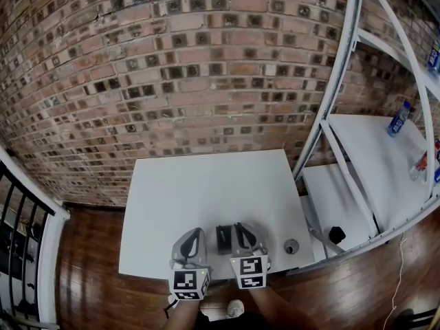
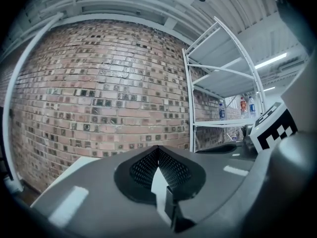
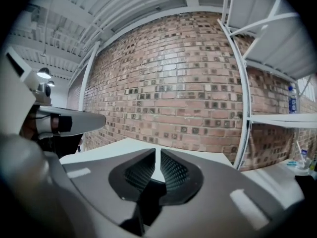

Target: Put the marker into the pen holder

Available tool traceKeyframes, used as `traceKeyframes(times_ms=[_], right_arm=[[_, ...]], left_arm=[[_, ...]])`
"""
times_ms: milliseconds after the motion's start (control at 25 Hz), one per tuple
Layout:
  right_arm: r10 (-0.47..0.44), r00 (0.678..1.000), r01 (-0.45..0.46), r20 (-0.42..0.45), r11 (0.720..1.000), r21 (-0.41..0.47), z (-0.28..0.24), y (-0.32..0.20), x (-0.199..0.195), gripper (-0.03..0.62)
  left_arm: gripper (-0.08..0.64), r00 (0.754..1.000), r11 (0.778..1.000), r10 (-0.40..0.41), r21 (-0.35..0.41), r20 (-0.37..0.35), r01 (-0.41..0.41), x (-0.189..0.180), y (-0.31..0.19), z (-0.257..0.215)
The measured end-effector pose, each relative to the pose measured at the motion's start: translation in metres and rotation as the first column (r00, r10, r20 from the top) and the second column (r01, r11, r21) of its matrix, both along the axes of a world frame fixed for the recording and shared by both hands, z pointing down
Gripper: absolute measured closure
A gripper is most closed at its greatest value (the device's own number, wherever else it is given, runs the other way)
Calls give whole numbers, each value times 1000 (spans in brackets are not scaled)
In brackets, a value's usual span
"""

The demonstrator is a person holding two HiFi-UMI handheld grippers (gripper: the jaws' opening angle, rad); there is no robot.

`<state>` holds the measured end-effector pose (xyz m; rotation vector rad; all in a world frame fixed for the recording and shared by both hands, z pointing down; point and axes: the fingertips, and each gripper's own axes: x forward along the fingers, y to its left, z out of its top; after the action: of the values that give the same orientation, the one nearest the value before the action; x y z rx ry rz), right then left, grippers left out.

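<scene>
Left hand-held gripper (image 2: 158,150): jaws meet at the tips, empty. Right hand-held gripper (image 3: 158,157): narrow gap, nothing in it. Black boxy object (image 1: 224,239) on counter (image 1: 206,184) between them. Small round grey object (image 1: 291,246) right of the right one. Marker not made out.

Both tools sit low and close to the body, side by side and pointing forward. The left grey two-jaw gripper (image 1: 197,232) carries its black-and-white marker cube (image 1: 190,284) nearest the person. In its own view the left gripper (image 2: 158,149) has its dark mesh-textured jaw tips touching, with nothing between them. The right grey two-jaw gripper (image 1: 240,227) is just beside it, its cube (image 1: 249,271) also at the rear. Up close, the right gripper (image 3: 158,153) shows jaws parted by a thin slit, with nothing in it.
</scene>
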<state>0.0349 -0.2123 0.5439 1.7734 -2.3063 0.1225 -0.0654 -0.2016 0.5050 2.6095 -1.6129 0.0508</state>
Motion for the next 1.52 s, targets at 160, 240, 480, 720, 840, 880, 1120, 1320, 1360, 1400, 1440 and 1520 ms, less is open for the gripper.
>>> traceKeyframes(times_ms=[160, 240, 480, 720, 840, 880, 1120, 1320, 1360, 1400, 1440, 1520], right_arm=[[46, 999, -47, 12, 998, 35, -11, 6, 17, 589], [51, 999, -52, 19, 996, 69, -21, 8, 18, 591], [13, 1000, -16, 25, 995, 101, -41, 16, 7, 591], [-4, 1000, 3, 13, 996, 92, -39, 23, 0, 591], [-19, 1000, 17, 14, 995, 102, -43, 26, -3, 591], [-24, 1000, 22, 14, 994, 104, -43, 27, -3, 591], [-50, 998, 45, 32, 991, 127, -48, 31, -14, 591], [-55, 998, 51, 32, 989, 136, -50, 33, -12, 591], [-56, 998, 52, 32, 989, 136, -50, 33, -12, 591], [-57, 998, 52, 32, 989, 137, -49, 34, -12, 591], [-58, 998, 53, 31, 989, 137, -49, 34, -12, 591], [-60, 998, 55, 29, 989, 139, -49, 35, -11, 591]], left_arm=[[546, 1000, 1000, 4, -2, 2, -4, 2, 3, 0], [546, 1000, 1000, 10, 3, 0, -10, 6, 4, -2], [546, 1000, 1000, 17, 7, 0, -17, 12, 10, -6], [546, 1000, 1000, 5, 10, -3, -5, 7, 17, -7], [546, 1000, 1000, -4, 14, -2, 4, 5, 19, -11], [546, 1000, 1000, -6, 14, -3, 6, 6, 20, -11], [546, 1000, 1000, -10, 14, 4, 10, 3, 24, -10], [546, 1000, 1000, -10, 21, -7, 11, 6, 25, -13], [546, 1000, 1000, -11, 23, -7, 11, 6, 25, -14], [546, 1000, 1000, -12, 24, -7, 12, 7, 26, -14], [546, 1000, 1000, -12, 25, -7, 12, 7, 26, -14], [546, 1000, 1000, -13, 25, -8, 13, 8, 27, -15]])
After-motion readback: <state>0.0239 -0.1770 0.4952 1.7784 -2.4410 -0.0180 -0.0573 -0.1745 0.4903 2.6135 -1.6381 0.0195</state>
